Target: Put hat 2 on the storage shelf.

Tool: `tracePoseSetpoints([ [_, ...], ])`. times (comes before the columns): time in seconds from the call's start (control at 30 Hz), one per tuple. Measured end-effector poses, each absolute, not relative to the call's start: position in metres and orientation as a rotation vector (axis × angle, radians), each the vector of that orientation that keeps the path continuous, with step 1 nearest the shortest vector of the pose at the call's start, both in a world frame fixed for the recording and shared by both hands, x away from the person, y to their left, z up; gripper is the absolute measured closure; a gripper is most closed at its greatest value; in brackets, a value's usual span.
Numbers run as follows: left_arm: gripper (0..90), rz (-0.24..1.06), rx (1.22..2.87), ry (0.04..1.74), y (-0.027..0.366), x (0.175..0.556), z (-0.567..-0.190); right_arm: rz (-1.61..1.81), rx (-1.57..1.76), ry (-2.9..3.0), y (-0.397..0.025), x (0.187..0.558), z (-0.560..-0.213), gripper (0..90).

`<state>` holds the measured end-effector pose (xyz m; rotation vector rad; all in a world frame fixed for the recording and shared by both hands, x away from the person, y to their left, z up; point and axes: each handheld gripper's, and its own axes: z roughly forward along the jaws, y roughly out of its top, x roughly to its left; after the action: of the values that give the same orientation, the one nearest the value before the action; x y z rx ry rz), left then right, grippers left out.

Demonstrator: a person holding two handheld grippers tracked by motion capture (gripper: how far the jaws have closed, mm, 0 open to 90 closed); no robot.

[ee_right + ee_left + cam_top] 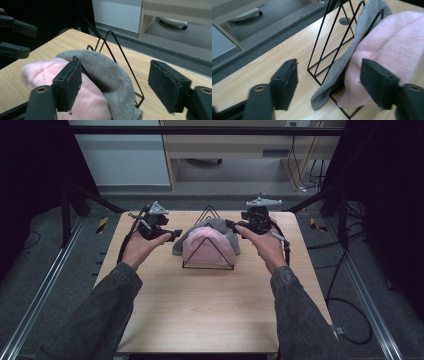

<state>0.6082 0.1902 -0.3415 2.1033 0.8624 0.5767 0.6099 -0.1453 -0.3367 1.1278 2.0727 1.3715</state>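
A black wire rack [209, 215] [329, 45] [120, 50] of triangular dividers stands on the far middle of the table [210, 305]. A pink knit hat [207, 247] [387, 47] [45, 72] sits in its front slot, and a grey hat [220, 226] [352, 55] [112, 77] hangs in the slot behind. My left gripper [170, 234] [329, 83] is open just left of the hats. My right gripper [235, 226] [115, 85] is open at the right side, its jaws either side of the grey hat's edge, one pad [68, 82] against the fabric.
The light wood table has bare room in front of the rack. A round cable hole [345, 21] lies in the top behind the rack. Past the far edge are grey floor, a cabinet [240, 145] and cables [310, 170].
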Motion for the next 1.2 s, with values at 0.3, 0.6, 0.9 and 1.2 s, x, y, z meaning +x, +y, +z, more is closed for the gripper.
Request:
tracePoseSetpoints([
  [0.3, 9.5, 0.613, 2.154, 0.836, 0.196, 0.559, -0.334, 1.362, 1.063, 2.047, -0.155, 0.562, -0.318, 19.0],
  [0.6, 5.6, 0.594, 2.248, 0.799, 0.195, 0.517, -0.354, 1.336, 1.081, 2.052, -0.176, 0.526, -0.331, 13.3],
  [0.9, 5.7, 0.573, 2.302, 0.798, 0.203, 0.497, -0.376, 1.313, 1.068, 2.104, -0.184, 0.512, -0.347, 11.4],
  [1.2, 6.5, 0.527, 2.338, 0.840, 0.214, 0.492, -0.411, 1.235, 1.131, 2.153, -0.193, 0.504, -0.390, 14.2],
])
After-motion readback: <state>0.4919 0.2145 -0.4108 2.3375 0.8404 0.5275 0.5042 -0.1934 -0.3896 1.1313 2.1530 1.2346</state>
